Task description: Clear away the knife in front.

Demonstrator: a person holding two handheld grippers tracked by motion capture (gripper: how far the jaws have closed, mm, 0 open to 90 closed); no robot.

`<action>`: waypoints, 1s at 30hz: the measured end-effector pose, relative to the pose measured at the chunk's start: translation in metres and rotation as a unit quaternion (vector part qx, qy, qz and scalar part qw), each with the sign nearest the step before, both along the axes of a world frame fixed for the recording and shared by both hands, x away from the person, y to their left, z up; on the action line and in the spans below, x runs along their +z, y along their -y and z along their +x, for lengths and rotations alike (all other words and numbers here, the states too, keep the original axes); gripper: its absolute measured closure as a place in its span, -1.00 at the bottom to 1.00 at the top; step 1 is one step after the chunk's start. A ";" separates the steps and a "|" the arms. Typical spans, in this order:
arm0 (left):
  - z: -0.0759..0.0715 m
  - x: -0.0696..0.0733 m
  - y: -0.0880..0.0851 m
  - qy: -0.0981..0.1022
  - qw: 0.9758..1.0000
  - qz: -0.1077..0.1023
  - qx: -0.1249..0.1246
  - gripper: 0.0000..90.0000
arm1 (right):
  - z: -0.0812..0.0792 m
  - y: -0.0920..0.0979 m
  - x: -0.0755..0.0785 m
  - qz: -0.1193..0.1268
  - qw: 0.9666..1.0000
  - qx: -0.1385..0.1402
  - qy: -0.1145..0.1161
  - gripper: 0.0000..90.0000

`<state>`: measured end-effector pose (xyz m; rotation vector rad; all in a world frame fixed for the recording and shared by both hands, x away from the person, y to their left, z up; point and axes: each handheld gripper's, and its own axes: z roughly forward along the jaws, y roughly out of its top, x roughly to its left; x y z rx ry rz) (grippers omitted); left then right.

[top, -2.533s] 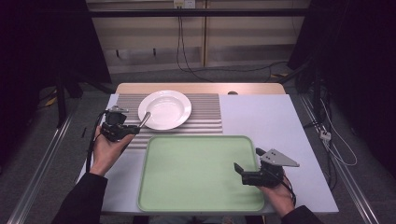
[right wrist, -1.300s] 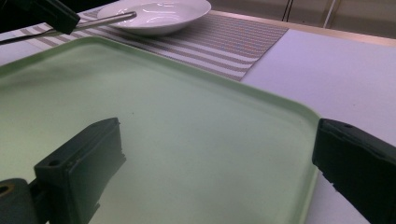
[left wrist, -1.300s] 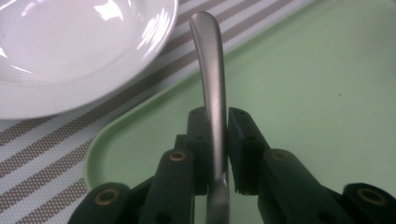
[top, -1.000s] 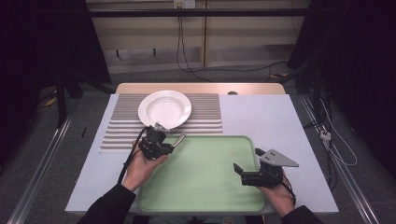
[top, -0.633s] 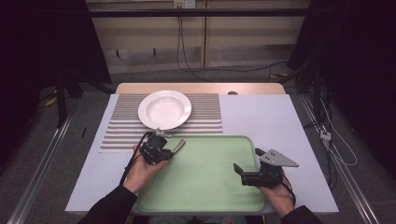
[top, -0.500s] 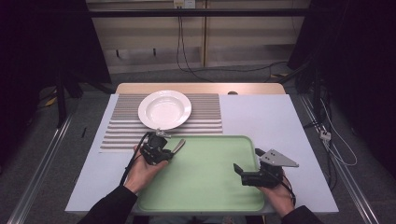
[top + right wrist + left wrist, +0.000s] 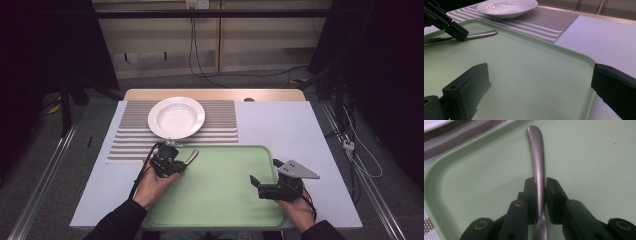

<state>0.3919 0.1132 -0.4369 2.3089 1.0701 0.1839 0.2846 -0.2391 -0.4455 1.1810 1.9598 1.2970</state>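
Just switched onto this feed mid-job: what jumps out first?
The left tongs are clamped on a metal utensil handle, held low over the near-left corner of the big green tray. A white plate sits on the striped mat behind it, and the right tongs stand wide open, with nothing between them, over the tray's right side.

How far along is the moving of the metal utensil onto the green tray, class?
Done: the utensil is over the green tray, near its far left corner, away from the white plate. In hand: the left gripper is clamped on its handle. Left: lowering and releasing it. The right gripper waits open above the tray, holding nothing.
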 end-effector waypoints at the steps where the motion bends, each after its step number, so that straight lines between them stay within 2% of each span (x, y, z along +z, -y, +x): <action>1: 0.000 0.000 0.000 -0.001 1.000 -0.002 0.003 0.76 | 0.000 0.000 0.000 0.000 1.000 0.000 0.000 -0.97; 3: 0.000 -0.001 0.002 -0.006 1.000 -0.004 0.003 0.76 | 0.000 0.000 0.000 -0.001 1.000 0.001 0.001 -0.97; 7: -0.002 -0.001 0.005 0.000 1.000 -0.001 0.010 0.76 | 0.001 0.000 0.000 -0.001 1.000 0.001 0.000 -0.97; 9: -0.003 -0.001 0.004 -0.012 1.000 -0.013 0.011 0.76 | 0.001 0.000 0.000 -0.001 1.000 0.002 0.000 -0.97; 11: -0.005 -0.001 0.004 -0.009 1.000 -0.012 0.012 0.76 | 0.000 0.000 0.000 -0.001 1.000 0.002 0.000 -0.97; 15: -0.009 -0.001 0.005 -0.015 1.000 -0.017 0.013 0.76 | 0.000 0.000 0.000 0.000 1.000 0.002 0.000 -0.97; 22: -0.019 0.000 0.004 -0.018 1.000 -0.013 0.004 0.76 | 0.001 -0.001 0.000 0.000 1.000 0.003 0.001 -0.97; 24: -0.020 -0.001 0.002 -0.019 1.000 -0.019 0.002 0.75 | 0.001 -0.001 0.000 0.000 1.000 0.003 0.000 -0.97; 27: -0.020 0.000 0.000 -0.023 0.999 -0.024 -0.015 0.61 | 0.002 -0.002 0.000 0.000 1.000 0.006 0.000 -0.97; 30: -0.020 0.003 0.002 -0.002 1.000 -0.019 -0.024 0.30 | 0.003 -0.002 0.000 0.000 1.000 0.008 -0.001 -0.97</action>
